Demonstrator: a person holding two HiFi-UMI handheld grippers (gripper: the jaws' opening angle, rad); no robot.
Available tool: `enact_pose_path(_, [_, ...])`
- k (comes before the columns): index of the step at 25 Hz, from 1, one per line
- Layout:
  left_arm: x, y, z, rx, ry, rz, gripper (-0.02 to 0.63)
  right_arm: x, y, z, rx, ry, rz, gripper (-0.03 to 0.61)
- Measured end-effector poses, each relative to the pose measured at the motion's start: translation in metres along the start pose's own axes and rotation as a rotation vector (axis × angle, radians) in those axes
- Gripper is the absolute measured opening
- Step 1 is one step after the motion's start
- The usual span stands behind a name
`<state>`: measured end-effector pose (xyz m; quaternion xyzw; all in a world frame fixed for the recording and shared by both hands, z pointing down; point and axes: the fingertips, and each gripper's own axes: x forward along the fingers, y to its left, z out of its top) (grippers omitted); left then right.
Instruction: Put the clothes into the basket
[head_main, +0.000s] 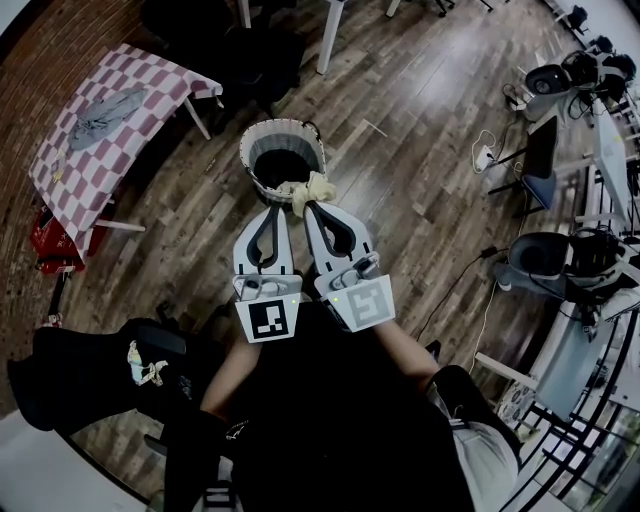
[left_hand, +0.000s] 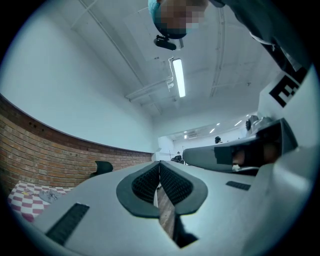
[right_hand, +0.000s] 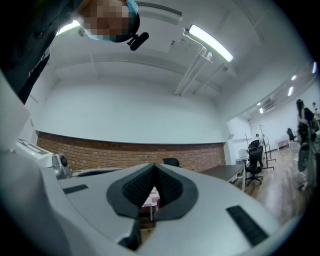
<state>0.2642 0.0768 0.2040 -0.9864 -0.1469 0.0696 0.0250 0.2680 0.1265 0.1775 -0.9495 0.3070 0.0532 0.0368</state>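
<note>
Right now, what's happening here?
A person holds a gripper in each hand at a woven basket on the wood floor. The left gripper and right gripper are both shut, tips side by side at a cream cloth on the basket's near rim. Neither gripper view shows cloth between the jaws. A grey garment lies on the checkered table.

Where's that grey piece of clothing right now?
In the head view, the grey garment lies at upper left on the checkered table, beside the brick wall and left of the basket.
</note>
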Motion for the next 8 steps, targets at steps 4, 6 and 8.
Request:
enact_pose_path(4, [0.005, 0.001, 0.003, 0.023, -0.027, -0.018, 0.014, -0.002, -0.001, 0.003, -0.049, -0.085, 0.013, 0.008])
enact_pose_path(6, [0.010, 0.001, 0.008, 0.039, -0.059, -0.024, 0.014, 0.003, -0.001, 0.008, -0.090, -0.086, 0.017, 0.008])
enact_pose_path(8, [0.015, 0.002, 0.014, 0.055, -0.095, -0.027, 0.014, 0.007, -0.002, 0.012, -0.131, -0.097, 0.016, 0.008])
